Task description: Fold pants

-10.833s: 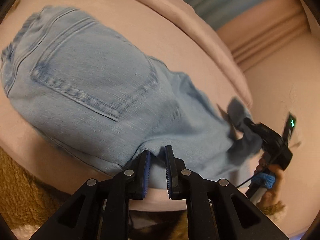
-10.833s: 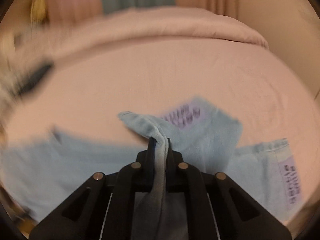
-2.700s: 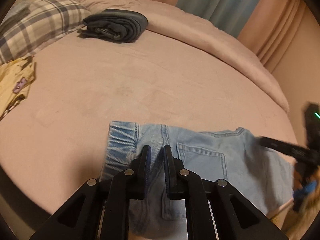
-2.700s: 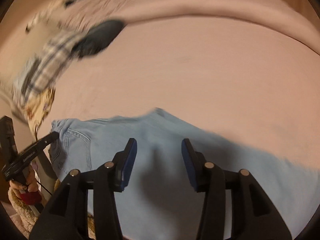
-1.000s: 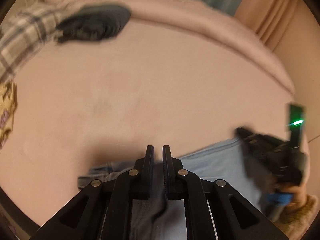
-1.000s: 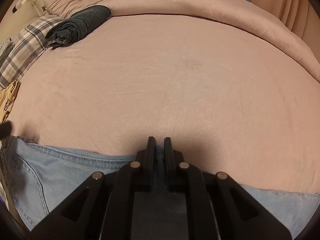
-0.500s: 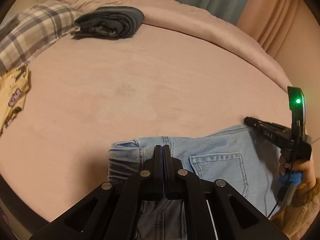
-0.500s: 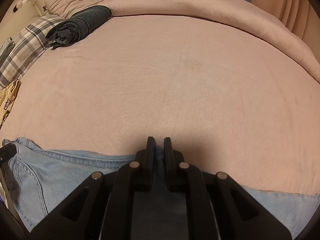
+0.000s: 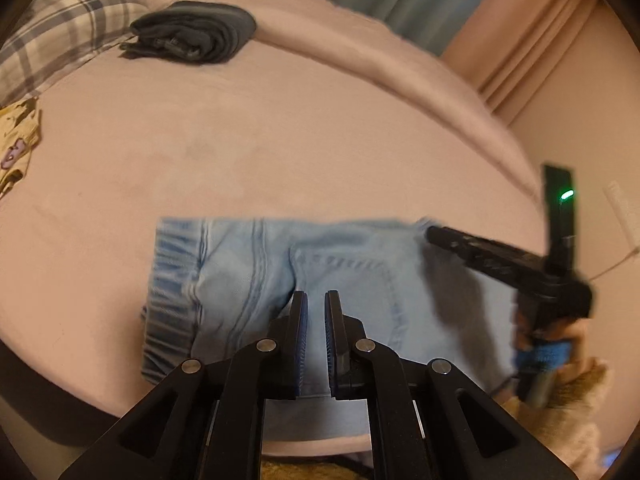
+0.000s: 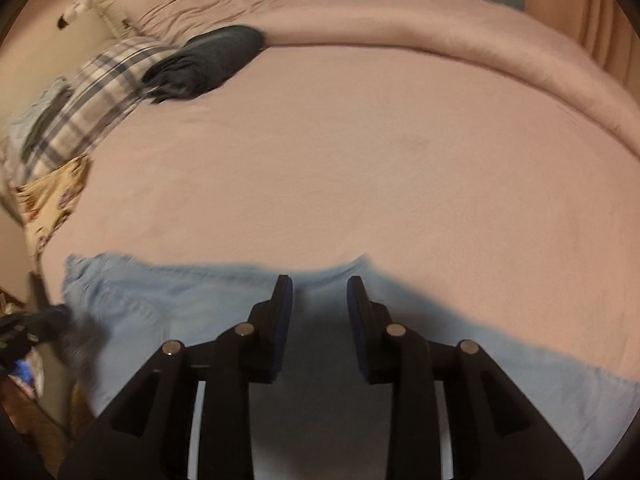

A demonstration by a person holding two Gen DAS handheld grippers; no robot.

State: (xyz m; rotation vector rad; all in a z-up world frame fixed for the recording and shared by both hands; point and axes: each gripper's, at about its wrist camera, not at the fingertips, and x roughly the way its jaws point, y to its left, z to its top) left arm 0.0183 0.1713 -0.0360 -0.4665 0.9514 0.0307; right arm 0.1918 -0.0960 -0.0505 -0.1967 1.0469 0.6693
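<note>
Light blue jeans (image 9: 248, 264) lie folded flat near the front edge of the pink bed (image 9: 280, 140), elastic waistband to the left and a back pocket facing up. My left gripper (image 9: 316, 296) hovers over the pocket, its pads a narrow slit apart with nothing in it. In the right wrist view the jeans (image 10: 180, 292) stretch across the bottom. My right gripper (image 10: 320, 280) is above their far edge, its jaws opening with nothing pinched between the pads. The same gripper (image 9: 432, 235) shows at the jeans' right end, carried by a hand (image 9: 560, 340).
A dark folded garment (image 9: 192, 36) lies at the back left beside a plaid pillow (image 9: 60, 32). A yellow patterned cloth (image 9: 16, 140) sits at the left edge. A rolled pink duvet (image 10: 440, 20) runs along the far side, curtains behind it.
The right jaws, pinched on the denim edge before, have parted and let it go, and that gripper has risen. My left gripper has drawn back, so more of the jeans shows.
</note>
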